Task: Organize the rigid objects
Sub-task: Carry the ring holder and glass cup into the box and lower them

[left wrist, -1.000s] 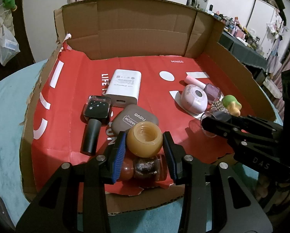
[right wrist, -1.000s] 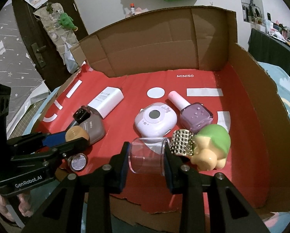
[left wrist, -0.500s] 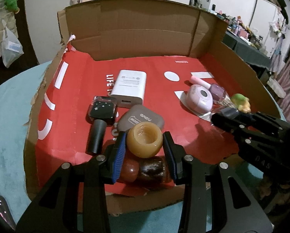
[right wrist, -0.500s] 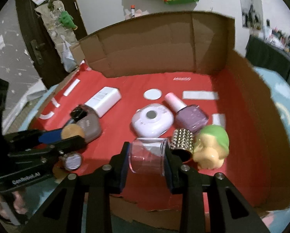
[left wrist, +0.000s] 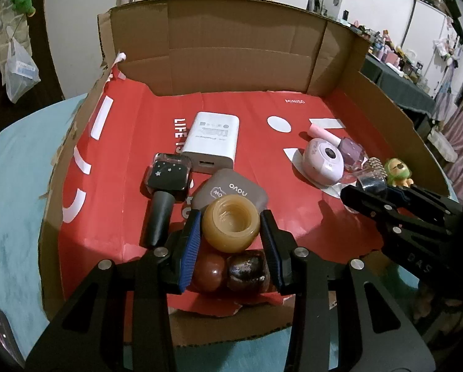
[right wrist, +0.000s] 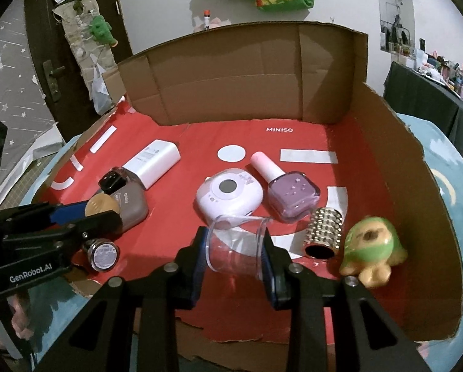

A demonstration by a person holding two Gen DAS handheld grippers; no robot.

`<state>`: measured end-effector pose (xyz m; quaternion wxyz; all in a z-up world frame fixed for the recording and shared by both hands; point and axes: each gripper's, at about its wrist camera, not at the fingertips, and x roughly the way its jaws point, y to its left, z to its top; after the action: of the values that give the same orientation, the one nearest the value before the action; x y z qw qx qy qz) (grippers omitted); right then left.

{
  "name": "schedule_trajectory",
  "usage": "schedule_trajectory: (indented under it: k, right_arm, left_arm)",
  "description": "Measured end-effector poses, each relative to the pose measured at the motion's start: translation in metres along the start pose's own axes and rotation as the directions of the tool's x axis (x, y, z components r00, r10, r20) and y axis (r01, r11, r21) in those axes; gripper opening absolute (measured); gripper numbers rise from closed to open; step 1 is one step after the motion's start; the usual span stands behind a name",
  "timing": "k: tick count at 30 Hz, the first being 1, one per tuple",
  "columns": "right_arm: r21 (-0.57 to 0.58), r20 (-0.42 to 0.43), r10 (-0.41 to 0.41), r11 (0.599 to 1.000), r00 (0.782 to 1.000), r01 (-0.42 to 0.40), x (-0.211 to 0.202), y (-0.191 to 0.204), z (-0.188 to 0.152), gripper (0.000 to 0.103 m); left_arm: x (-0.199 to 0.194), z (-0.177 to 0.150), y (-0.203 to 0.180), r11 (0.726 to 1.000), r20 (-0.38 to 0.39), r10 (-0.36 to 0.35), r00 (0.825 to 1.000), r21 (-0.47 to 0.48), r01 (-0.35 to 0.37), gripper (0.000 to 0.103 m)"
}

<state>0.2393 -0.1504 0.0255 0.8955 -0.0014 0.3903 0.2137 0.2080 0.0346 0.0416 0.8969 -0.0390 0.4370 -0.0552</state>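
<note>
Amber ring (left wrist: 231, 222) — clear cup (right wrist: 236, 245), both gripped

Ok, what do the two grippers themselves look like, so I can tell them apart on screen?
Both are matte black angular frames with triangular cut-outs and silver screw heads. The left gripper has jaws lined with ribbed blue pads, and white "GenRobot.AI" lettering on its side in the right wrist view. The right gripper also has blue-edged pads; raised "DAS" letters show on its side in the left wrist view.
</note>
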Motion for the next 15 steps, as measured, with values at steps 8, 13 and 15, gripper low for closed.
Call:
schedule_trajectory:
  k: [8,13,15]
  right_arm:
    - [0.004,-0.010,0.029,1.000,1.000,-0.029,-0.002,0.003,-0.004,0.034]
    - [0.006,-0.015,0.035,0.999,0.999,-0.035,-0.004,0.002,-0.005,0.033]
    - [0.006,-0.015,0.037,0.999,0.999,-0.037,-0.004,0.002,-0.005,0.033]
  left_arm:
    - [-0.013,-0.005,-0.018,0.994,-0.002,-0.105,0.994,0.034,0.105,0.036]
    - [-0.006,-0.009,-0.031,0.990,-0.037,-0.117,0.992,0.077,0.119,0.036]
    - [-0.006,-0.009,-0.035,0.988,-0.041,-0.123,0.992,0.092,0.126,0.036]
